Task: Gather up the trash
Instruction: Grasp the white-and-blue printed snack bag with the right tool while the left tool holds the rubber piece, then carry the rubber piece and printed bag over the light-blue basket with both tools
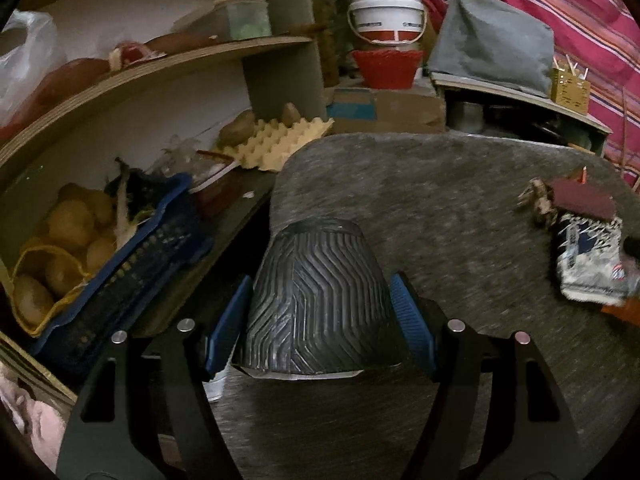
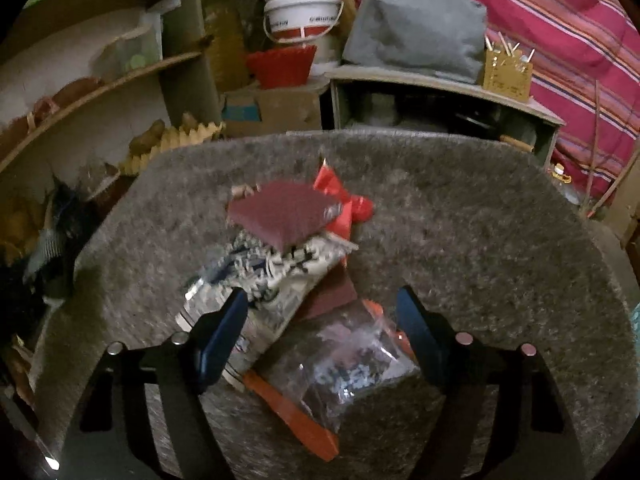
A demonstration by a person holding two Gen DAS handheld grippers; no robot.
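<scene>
My left gripper (image 1: 320, 280) is shut on a black ribbed paper cup (image 1: 320, 308), which is held bottom-forward over the near left edge of the grey felt table (image 1: 440, 184). A trash pile lies at the right in that view: a patterned white-and-blue wrapper (image 1: 588, 256) under a maroon square (image 1: 580, 196). In the right wrist view my right gripper (image 2: 322, 292) stands open over the same pile. A clear plastic bag (image 2: 352, 360) lies between its fingers and the patterned wrapper (image 2: 264, 280) sits by the left pad. The maroon square (image 2: 284, 212), a red wrapper (image 2: 344, 200) and an orange strip (image 2: 296, 412) lie around them.
Left of the table, curved shelves hold a blue crate of potatoes (image 1: 120, 264) and an egg tray (image 1: 280, 140). Behind the table stand a white bucket (image 1: 386, 16) on a red basket (image 1: 386, 68), a grey covered box (image 1: 492, 40) and a striped pink cloth (image 1: 580, 20).
</scene>
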